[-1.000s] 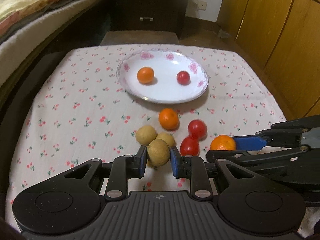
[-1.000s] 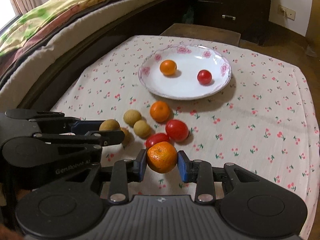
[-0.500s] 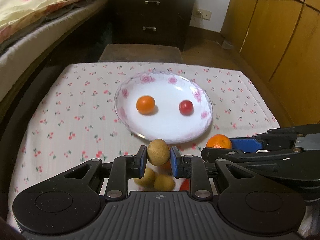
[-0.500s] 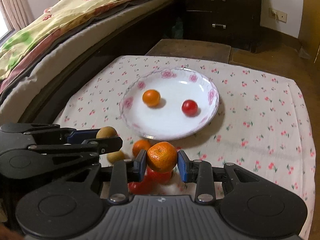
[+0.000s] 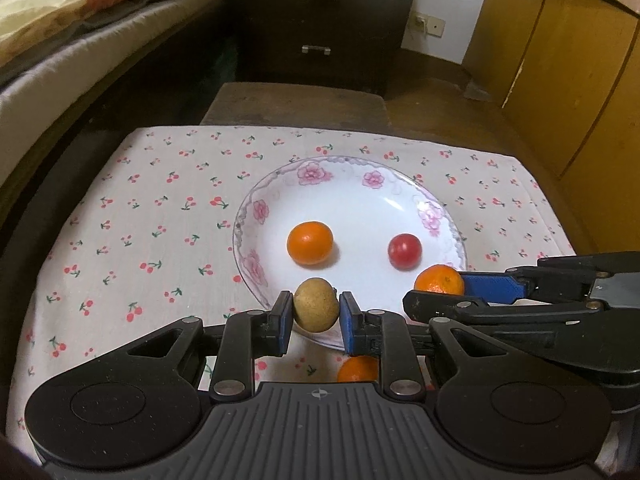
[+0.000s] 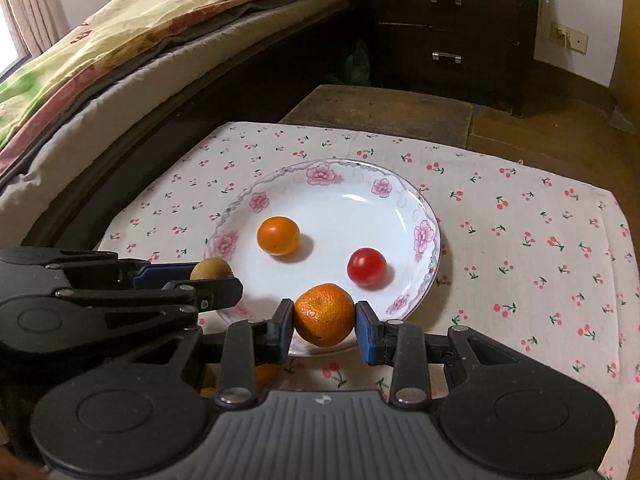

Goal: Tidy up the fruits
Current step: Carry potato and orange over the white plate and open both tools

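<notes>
No readable text, label, brand or number shows in either wrist view. Each gripper body bears only a small round emblem at the middle of its ribbed housing (image 5: 318, 393), possibly a logo, too small to tell.

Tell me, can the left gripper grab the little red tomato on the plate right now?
Probably not yet. The left gripper is shut on a brown fruit, so its jaws are full. The path looks free: the red tomato sits uncovered on the plate, beside an orange.
</notes>
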Motion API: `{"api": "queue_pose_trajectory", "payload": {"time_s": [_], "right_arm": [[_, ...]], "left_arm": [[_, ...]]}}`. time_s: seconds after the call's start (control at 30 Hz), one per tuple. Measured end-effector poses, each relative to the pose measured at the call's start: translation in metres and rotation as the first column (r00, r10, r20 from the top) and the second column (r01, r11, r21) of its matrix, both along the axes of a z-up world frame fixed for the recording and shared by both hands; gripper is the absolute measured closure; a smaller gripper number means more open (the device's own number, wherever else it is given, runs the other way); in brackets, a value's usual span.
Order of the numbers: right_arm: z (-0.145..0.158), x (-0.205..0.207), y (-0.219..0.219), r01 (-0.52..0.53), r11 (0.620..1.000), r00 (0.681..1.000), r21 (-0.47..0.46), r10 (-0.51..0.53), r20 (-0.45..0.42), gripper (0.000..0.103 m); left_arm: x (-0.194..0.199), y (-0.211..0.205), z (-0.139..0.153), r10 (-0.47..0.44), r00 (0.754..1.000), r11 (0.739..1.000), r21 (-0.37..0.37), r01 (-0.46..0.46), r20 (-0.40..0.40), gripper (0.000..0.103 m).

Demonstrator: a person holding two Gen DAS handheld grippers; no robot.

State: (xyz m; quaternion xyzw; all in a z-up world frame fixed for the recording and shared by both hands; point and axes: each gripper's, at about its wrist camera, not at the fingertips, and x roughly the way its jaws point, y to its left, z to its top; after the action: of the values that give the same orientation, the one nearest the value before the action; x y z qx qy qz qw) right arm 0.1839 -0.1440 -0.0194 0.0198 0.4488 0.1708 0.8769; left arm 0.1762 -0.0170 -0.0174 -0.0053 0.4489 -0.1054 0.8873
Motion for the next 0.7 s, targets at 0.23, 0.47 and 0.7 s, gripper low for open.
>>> {"api": "queue_pose_trajectory", "payload": {"time_s": [0.23, 0.47, 0.7], "right_arm": [[-0.0046, 0.0090, 0.0005, -0.011, 1.000, 1.000, 0.009, 0.011, -0.005, 0.069], [-0.0050, 0.0091, -0.0022, 0.000, 1.000, 1.000, 0.010, 0.000, -0.010, 0.069], [-0.0019, 0.0069, -0.0044, 0.013, 1.000, 1.000, 0.006, -0.013, -0.001, 0.069]], "left_arm": [[0.0061, 0.0029, -0.0037, 0.020, 1.000, 1.000, -0.011, -0.020, -0.017, 0.072], [0.0068, 0.0028, -0.0033, 0.019, 1.000, 1.000, -0.011, -0.019, -0.016, 0.068], [0.0057, 0.0034, 0.0017, 0.026, 1.000, 0.999, -0.024, -0.026, -0.003, 0.060]]}}
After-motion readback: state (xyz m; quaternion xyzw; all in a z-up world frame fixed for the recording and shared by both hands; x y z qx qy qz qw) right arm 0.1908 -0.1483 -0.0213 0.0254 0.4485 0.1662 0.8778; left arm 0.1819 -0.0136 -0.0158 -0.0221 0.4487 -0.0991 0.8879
